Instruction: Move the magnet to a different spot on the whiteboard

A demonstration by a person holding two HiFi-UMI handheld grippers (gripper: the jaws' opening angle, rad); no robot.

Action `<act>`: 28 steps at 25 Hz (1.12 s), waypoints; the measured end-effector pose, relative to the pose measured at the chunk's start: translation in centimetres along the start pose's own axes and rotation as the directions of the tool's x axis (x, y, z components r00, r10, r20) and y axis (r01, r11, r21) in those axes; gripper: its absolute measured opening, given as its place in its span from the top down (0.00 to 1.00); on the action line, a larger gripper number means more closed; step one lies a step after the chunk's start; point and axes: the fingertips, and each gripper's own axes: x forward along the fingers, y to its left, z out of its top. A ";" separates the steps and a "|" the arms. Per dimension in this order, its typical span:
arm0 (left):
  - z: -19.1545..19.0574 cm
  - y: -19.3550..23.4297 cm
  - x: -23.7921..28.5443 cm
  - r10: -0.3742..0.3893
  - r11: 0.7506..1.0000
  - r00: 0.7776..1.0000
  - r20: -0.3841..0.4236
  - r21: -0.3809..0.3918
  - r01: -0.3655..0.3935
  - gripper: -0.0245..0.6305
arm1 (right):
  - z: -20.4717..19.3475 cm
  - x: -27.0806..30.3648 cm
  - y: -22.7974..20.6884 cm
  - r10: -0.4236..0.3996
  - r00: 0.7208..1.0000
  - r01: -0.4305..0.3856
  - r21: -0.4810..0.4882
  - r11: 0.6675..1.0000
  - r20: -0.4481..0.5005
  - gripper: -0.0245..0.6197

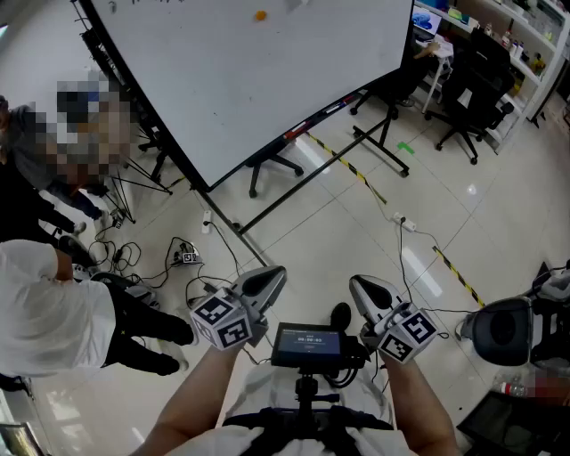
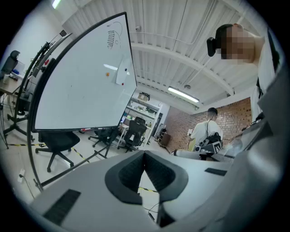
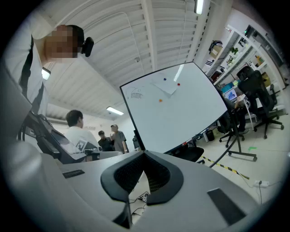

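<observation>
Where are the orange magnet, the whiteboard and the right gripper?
orange magnet (image 1: 260, 15): head view, its middle.
whiteboard (image 1: 267, 80): head view, bare white surface.
right gripper (image 3: 144, 154): right gripper view, where the shut jaws meet.

The whiteboard (image 1: 249, 80) is looked down upon from head height, well apart; it is shared with the left gripper view and right gripper view, aimed upward from low.

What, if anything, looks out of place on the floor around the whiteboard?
Loose cables and a power strip sprawl across the floor beside the whiteboard stand, a possible trip hazard; nothing looks spilled or broken.
</observation>
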 end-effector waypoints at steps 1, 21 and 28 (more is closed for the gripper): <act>0.3 0.1 1.1 0.000 1.000 1.000 0.002 -0.001 0.000 0.95 | 0.3 0.1 -1.0 0.004 1.000 -0.004 0.001 1.000 -0.002 0.91; 6.5 6.4 15.0 0.182 0.983 0.982 0.048 0.010 -0.182 0.95 | 6.5 6.9 -16.9 0.182 0.982 -0.181 0.012 0.983 -0.052 0.91; 8.3 7.6 15.2 0.247 0.968 0.965 0.087 0.023 -0.250 0.95 | 7.5 10.0 -18.2 0.258 0.962 -0.259 -0.001 0.966 -0.095 0.91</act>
